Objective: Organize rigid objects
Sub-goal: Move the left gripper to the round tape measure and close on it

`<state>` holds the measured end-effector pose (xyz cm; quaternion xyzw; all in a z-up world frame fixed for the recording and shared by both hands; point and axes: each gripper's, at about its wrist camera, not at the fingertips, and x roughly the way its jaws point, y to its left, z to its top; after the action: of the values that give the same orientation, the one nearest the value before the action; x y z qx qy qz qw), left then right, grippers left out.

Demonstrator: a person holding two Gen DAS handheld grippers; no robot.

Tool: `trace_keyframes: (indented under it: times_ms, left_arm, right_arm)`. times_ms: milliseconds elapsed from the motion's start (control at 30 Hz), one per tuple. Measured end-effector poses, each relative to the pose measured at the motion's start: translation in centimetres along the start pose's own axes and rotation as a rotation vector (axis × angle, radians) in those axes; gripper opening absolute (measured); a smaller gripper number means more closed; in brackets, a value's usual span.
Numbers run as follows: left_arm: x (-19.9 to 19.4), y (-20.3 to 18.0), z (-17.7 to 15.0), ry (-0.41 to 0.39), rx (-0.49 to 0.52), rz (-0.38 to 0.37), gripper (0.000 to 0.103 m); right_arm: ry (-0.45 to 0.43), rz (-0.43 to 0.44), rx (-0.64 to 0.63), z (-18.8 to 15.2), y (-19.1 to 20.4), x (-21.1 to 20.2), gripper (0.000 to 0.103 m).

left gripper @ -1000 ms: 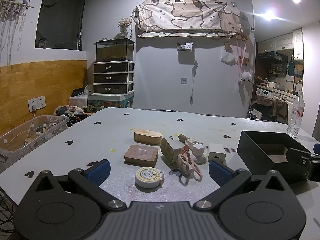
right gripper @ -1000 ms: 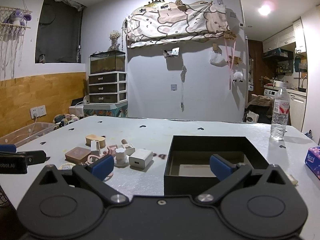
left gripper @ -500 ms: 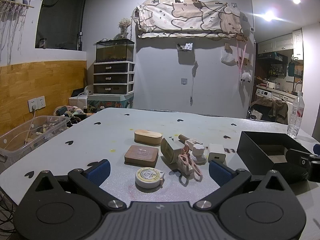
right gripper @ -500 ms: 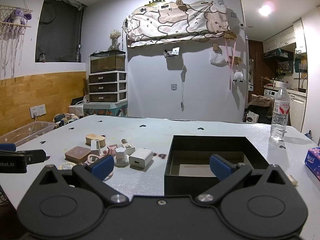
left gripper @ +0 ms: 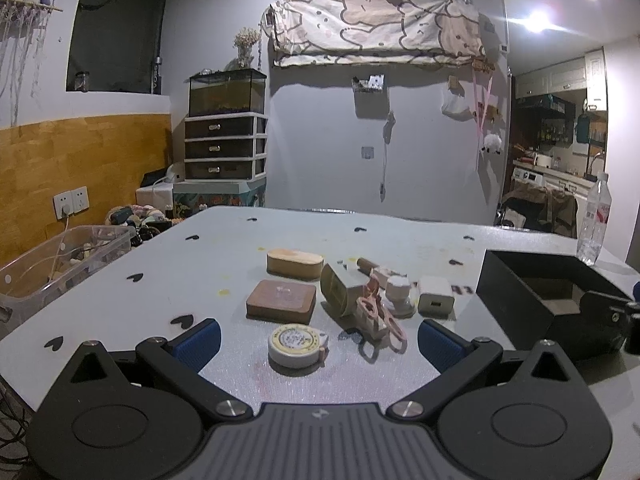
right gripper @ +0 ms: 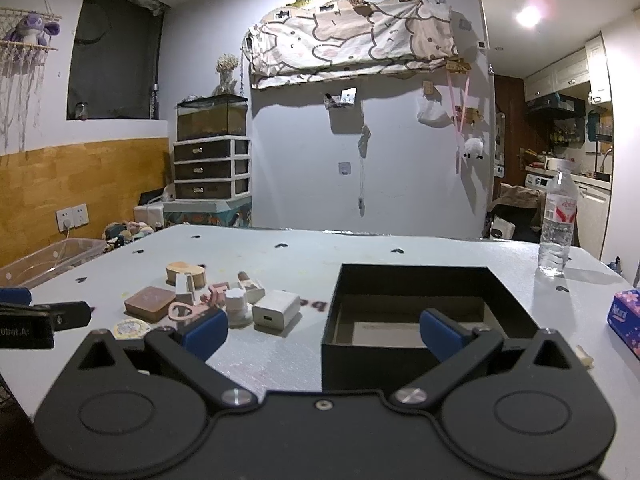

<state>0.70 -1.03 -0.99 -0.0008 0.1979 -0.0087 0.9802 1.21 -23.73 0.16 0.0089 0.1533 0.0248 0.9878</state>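
Note:
A cluster of small objects lies on the grey table: a round tape measure [left gripper: 297,345], a brown flat block [left gripper: 281,301], an oval wooden box [left gripper: 294,264], a pink clip [left gripper: 376,317], a white charger cube [left gripper: 435,300] and a white cap piece [left gripper: 399,295]. My left gripper [left gripper: 318,344] is open and empty, just behind the tape measure. An open black box [right gripper: 420,312] stands to the right of the cluster. My right gripper [right gripper: 322,330] is open and empty, low at the black box's near left corner. The charger cube [right gripper: 276,309] also shows in the right wrist view.
A water bottle [right gripper: 558,224] stands at the table's far right. A blue tissue pack [right gripper: 624,318] lies at the right edge. A clear plastic bin [left gripper: 60,256] sits off the table's left side. Drawers with a fish tank [left gripper: 226,136] stand by the back wall.
Both grippers have stayed nearly still and open. The views have shifted only slightly, and no object has moved.

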Motion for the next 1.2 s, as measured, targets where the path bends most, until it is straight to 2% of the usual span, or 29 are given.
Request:
trace_keyframes:
  times_ms: [300, 567, 700, 833, 967, 1033, 1067, 1200]
  left_arm:
    - [4.1, 0.3, -1.5, 0.098, -0.001, 0.01, 0.103]
    - [8.0, 1.3, -1.7, 0.16, -0.012, 0.028, 0.103]
    - [9.8, 2.0, -1.5, 0.187, -0.036, 0.03, 0.103]
    - [11.5, 2.5, -1.2, 0.222, -0.065, 0.025, 0.103]
    - [12.9, 2.8, -1.1, 0.252, -0.08, 0.017, 0.103]
    - [13.5, 2.8, -1.1, 0.263, -0.079, 0.017, 0.103]
    - [13.5, 2.6, -1.2, 0.26, -0.068, 0.023, 0.103]
    - [13.8, 2.2, -1.5, 0.248, -0.027, 0.044, 0.103]
  right_arm:
    - [0.067, -0.057, 0.023, -0.7, -2.6, 1.3, 0.103]
    - [0.064, -0.089, 0.108, 0.1, -7.8, 1.9, 0.103]
    - [0.058, -0.134, 0.11, 0.9, -10.5, 2.4, 0.103]
    - [0.108, -0.222, 0.09, 1.6, -12.8, 4.3, 0.103]
    - [0.189, -0.246, 0.142, 2.1, -15.8, 6.9, 0.102]
    - [0.216, -0.206, 0.174, 2.3, -16.8, 7.9, 0.094]
    - [0.24, -0.185, 0.186, 2.4, -17.2, 8.6, 0.086]
    - [0.331, -0.155, 0.214, 2.3, -18.2, 10.8, 0.069]
